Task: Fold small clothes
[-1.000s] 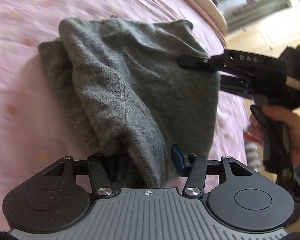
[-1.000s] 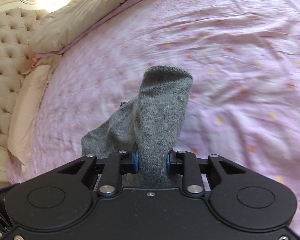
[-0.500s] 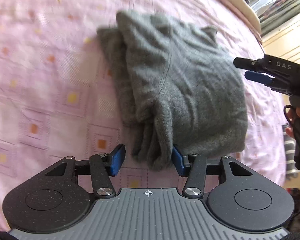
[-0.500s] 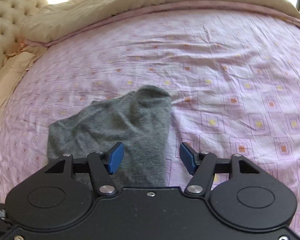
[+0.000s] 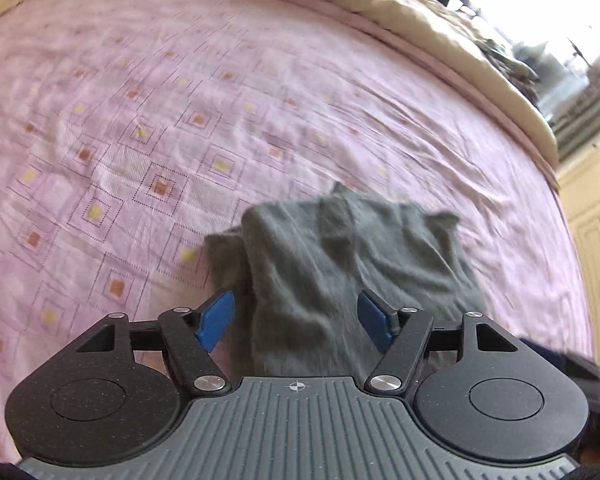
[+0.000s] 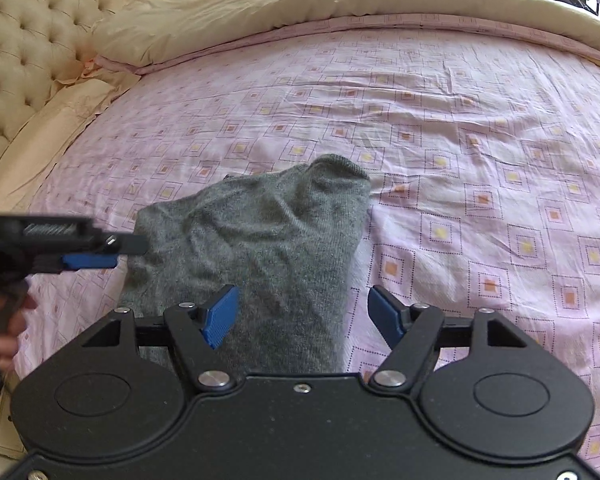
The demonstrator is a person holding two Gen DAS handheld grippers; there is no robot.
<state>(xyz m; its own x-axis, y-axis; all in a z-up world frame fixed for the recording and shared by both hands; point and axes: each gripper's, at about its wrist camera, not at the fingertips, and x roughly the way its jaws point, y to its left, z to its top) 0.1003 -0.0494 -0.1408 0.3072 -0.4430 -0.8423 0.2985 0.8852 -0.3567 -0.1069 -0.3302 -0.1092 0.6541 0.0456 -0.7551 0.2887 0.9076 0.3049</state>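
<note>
Pink sheeting printed with small orange and yellow squares (image 6: 480, 168) covers the bed, with a beige duvet (image 6: 284, 4) bunched along its far side and a tufted cream headboard (image 6: 24, 36) at the left of the right wrist view. On the sheet lies a grey knitted garment (image 6: 260, 232), folded over on itself into a rumpled, roughly rectangular bundle (what sort of garment cannot be told).

The left tool (image 5: 296, 320) has its blue-padded jaws spread wide, with nothing between them; the near end of the knit lies on the sheet below the gap. From the right wrist view the same tool (image 6: 96, 254) is seen from the side at the bundle's left edge, a hand (image 6: 4, 328) on its grip. The right tool (image 6: 302, 316) is likewise wide apart and empty, above the bundle's near right corner.
</note>
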